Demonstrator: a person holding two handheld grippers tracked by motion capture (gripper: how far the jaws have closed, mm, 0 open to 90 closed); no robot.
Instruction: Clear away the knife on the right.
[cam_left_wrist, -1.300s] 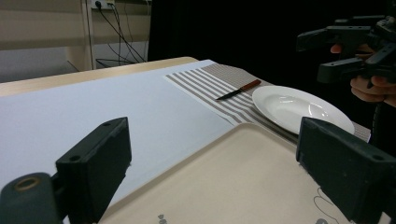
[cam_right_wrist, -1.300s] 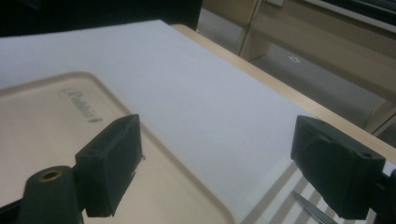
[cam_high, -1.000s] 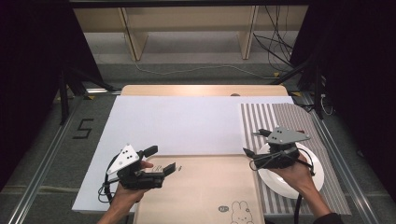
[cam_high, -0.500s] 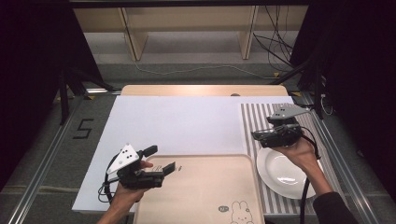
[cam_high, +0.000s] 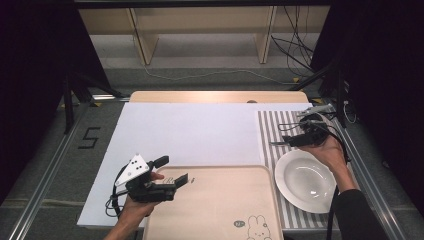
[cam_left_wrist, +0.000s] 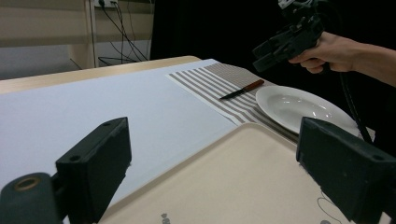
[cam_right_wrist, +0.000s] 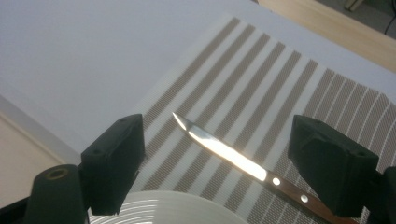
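Note:
A knife (cam_right_wrist: 233, 159) with a shiny blade and a brown riveted handle lies flat on the striped placemat (cam_right_wrist: 280, 79). My right gripper (cam_right_wrist: 222, 144) hovers over it, open, one jaw on each side of the blade and not touching it. From above, that gripper (cam_high: 295, 139) is just beyond the white plate (cam_high: 305, 181), with the knife's tip (cam_high: 276, 144) poking out to its left. My left gripper (cam_high: 172, 170) is open and holds nothing at the left edge of the beige tray (cam_high: 220, 210). Its own view has the gripper (cam_left_wrist: 219, 172) over the tray (cam_left_wrist: 243, 177), with the knife (cam_left_wrist: 240, 91) far off.
The white sheet (cam_high: 195, 130) covers most of the table. A rabbit print marks the tray's near right corner. The table's right rail runs close beside the placemat (cam_high: 272, 125). Cables trail from both grippers. Shelving and wires stand beyond the far edge.
My right gripper has moved from over the plate to the far side, and is now over the knife on the placemat. The left gripper has stayed where it was.

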